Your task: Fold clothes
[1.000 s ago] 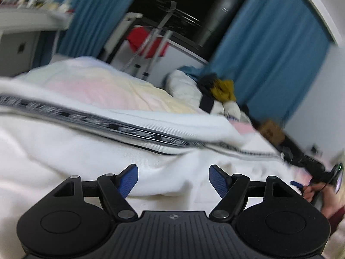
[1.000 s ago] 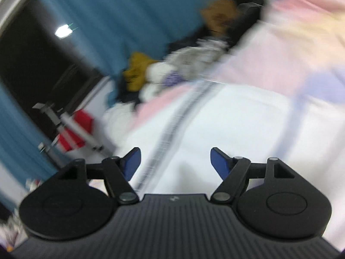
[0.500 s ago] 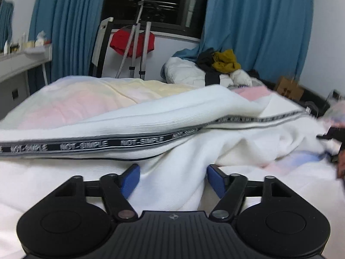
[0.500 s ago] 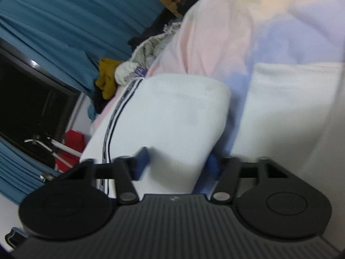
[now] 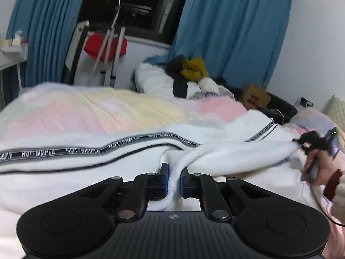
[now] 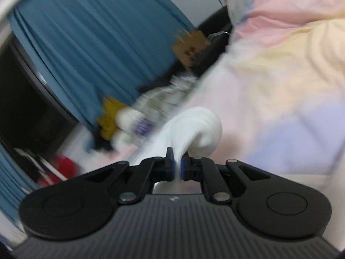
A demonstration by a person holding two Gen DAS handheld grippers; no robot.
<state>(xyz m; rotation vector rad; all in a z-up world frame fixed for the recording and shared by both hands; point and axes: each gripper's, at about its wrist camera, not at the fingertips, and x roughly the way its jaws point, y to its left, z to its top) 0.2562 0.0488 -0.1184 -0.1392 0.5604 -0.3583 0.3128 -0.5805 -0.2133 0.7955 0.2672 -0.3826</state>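
Note:
A white garment (image 5: 226,155) with a black "NOT-SIMPLE" band (image 5: 86,151) lies across the pastel bed cover (image 5: 107,110). My left gripper (image 5: 174,180) is shut on a bunched fold of the white fabric near its front edge. My right gripper (image 6: 177,168) is shut on another white fold (image 6: 198,127) and holds it above the bed cover (image 6: 280,86). The right gripper also shows at the far right of the left wrist view (image 5: 319,144), pinching the garment's other end. The right wrist view is blurred.
A pile of clothes (image 5: 189,73) with a yellow item lies at the bed's far end by blue curtains (image 5: 232,32). A drying rack with a red item (image 5: 105,45) stands by the dark window. A cardboard box (image 5: 255,96) sits at the right.
Both grippers were open; each has closed on a fold of the white garment. The right gripper has lifted its fold off the bed, and the cloth now stretches between them.

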